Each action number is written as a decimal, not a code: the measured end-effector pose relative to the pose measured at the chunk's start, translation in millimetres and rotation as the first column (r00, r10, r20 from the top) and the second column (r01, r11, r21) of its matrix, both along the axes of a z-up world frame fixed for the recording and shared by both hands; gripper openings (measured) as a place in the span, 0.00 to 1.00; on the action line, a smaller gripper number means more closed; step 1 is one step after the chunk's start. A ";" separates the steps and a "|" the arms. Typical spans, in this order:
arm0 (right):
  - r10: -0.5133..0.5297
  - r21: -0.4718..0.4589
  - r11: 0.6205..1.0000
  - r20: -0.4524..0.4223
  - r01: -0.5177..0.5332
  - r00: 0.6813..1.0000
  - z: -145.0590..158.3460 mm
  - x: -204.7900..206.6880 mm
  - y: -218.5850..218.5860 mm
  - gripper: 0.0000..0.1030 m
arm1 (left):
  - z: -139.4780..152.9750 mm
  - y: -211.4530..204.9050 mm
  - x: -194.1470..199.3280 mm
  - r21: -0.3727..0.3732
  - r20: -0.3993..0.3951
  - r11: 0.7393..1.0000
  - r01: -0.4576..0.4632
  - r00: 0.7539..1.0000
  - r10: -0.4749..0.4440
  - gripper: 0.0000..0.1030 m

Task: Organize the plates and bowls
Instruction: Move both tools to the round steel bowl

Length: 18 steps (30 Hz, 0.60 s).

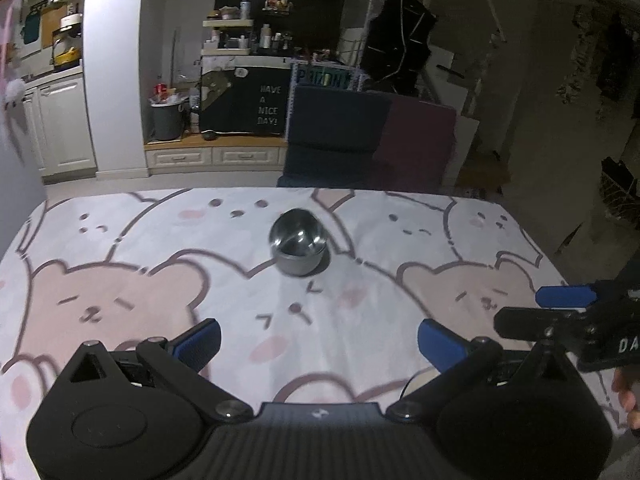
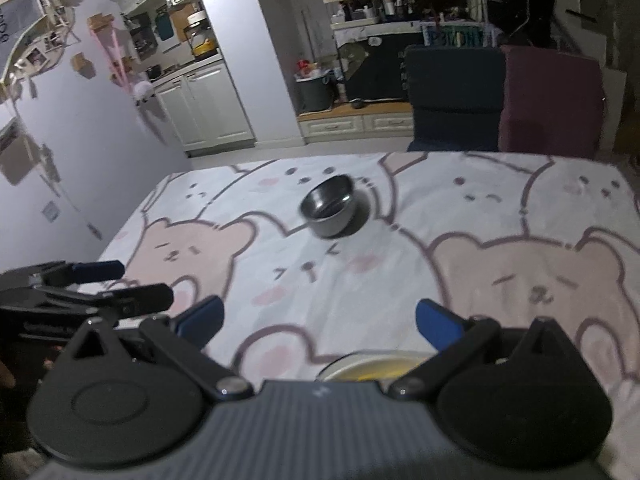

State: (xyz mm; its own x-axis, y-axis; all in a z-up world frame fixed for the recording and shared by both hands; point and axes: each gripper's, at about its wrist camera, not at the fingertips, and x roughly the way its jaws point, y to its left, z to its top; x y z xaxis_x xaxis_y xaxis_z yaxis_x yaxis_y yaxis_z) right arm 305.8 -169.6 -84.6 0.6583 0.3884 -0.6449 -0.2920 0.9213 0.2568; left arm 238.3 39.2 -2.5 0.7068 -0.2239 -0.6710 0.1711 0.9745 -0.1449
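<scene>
1. Only the right wrist view shows a yellow-centred plate point(image 2: 372, 366), a pale-rimmed sliver right at the near edge of the frame. It lies on the tablecloth point(image 2: 360, 280) just below the right gripper point(image 2: 318, 320), mostly hidden by the gripper's body.
2. The right gripper's blue-padded fingers are spread wide apart with nothing between them. It hovers over the near part of the table.
3. The left gripper point(image 1: 318, 338) is likewise spread wide and empty, over the near middle of the table.
4. Each view catches the other tool from the side. The left wrist view shows the right gripper point(image 1: 560, 304) at the near right, with part of a hand point(image 1: 626, 396) at the frame edge. The right wrist view shows the left gripper point(image 2: 112, 280) at the near left.
5. One metal bowl point(image 1: 298, 242) stands upright at mid-table, well apart from both grippers. It is small, round, steel-grey and shiny inside, with a dark shadow at its base. Both views show it; in the right wrist view it looks tilted point(image 2: 330, 206) and slightly blurred.
6. Count: one bowl, one plate, two grippers.
7. The cloth carries pink and white bear faces and covers the whole table.
8. Beyond the far edge stand two chair backs, one dark blue point(image 1: 340, 128) and one maroon point(image 1: 416, 140).
9. Farthest off, a sign reading "HAVE A NICE DAY!" point(image 1: 269, 106) hangs under cluttered shelves. Only the right wrist view shows the wall decorations point(image 2: 44, 40) at far left.
</scene>
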 end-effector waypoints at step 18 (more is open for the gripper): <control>-0.019 -0.128 0.991 0.063 0.027 0.998 -20.0 140.2 -14.0 1.00 | -42.1 -16.0 128.0 -0.057 -0.038 0.991 -0.121 0.992 0.119 1.00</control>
State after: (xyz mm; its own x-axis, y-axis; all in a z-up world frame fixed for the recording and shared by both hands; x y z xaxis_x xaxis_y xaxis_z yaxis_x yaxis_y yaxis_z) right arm 446.0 -183.6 -104.5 0.7062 0.2887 -0.6465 -0.2817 0.9523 0.1175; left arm 366.3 23.2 -44.6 0.7079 -0.1786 -0.6833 0.0475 0.9774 -0.2062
